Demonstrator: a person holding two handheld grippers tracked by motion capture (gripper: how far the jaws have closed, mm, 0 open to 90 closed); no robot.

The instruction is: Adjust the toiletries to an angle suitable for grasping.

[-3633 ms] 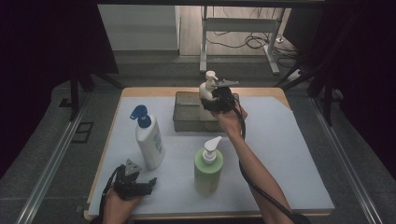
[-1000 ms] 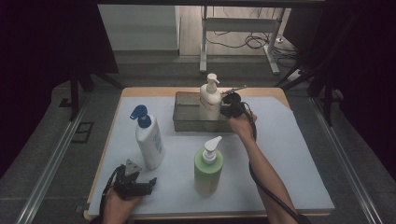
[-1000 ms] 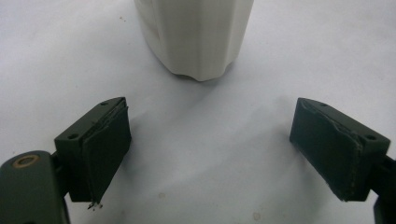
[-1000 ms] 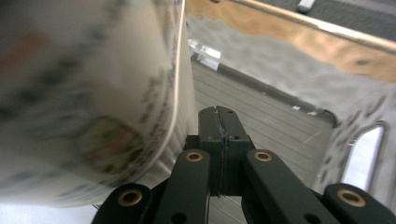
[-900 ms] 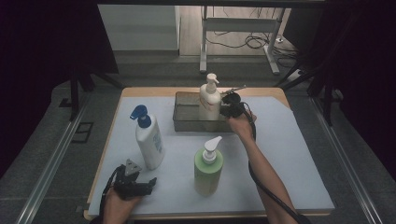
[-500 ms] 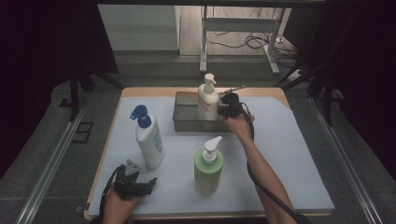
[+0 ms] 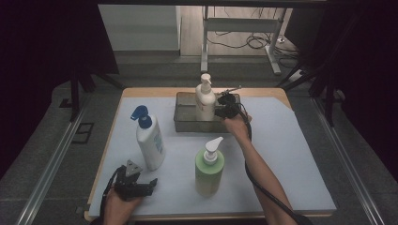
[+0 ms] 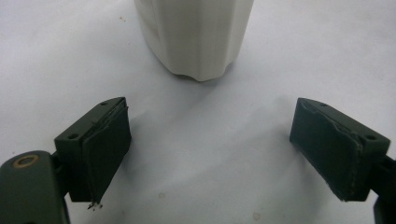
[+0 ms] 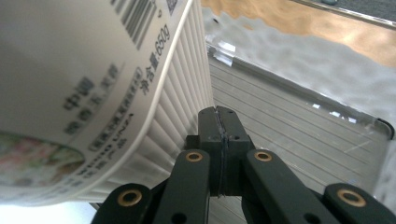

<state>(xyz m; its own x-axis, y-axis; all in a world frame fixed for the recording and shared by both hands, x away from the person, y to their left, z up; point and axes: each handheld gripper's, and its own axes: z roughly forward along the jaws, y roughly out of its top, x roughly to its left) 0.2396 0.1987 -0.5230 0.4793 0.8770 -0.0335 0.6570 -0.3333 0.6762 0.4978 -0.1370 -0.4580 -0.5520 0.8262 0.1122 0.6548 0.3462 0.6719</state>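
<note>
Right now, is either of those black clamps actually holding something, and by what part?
No. The right gripper is shut on nothing, beside the white pump bottle in the clear bin. The left gripper is open, short of another white bottle.

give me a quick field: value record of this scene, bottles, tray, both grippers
surface: table under a pale sheet
tray: clear tray at the far side
white pump bottle: upright in the tray
right gripper: jaws shut with nothing between them, beside the white bottle
blue-capped bottle: upright, left of centre
green pump bottle: upright, near front
left gripper: open, low over the sheet, short of the blue-capped bottle's base
</note>
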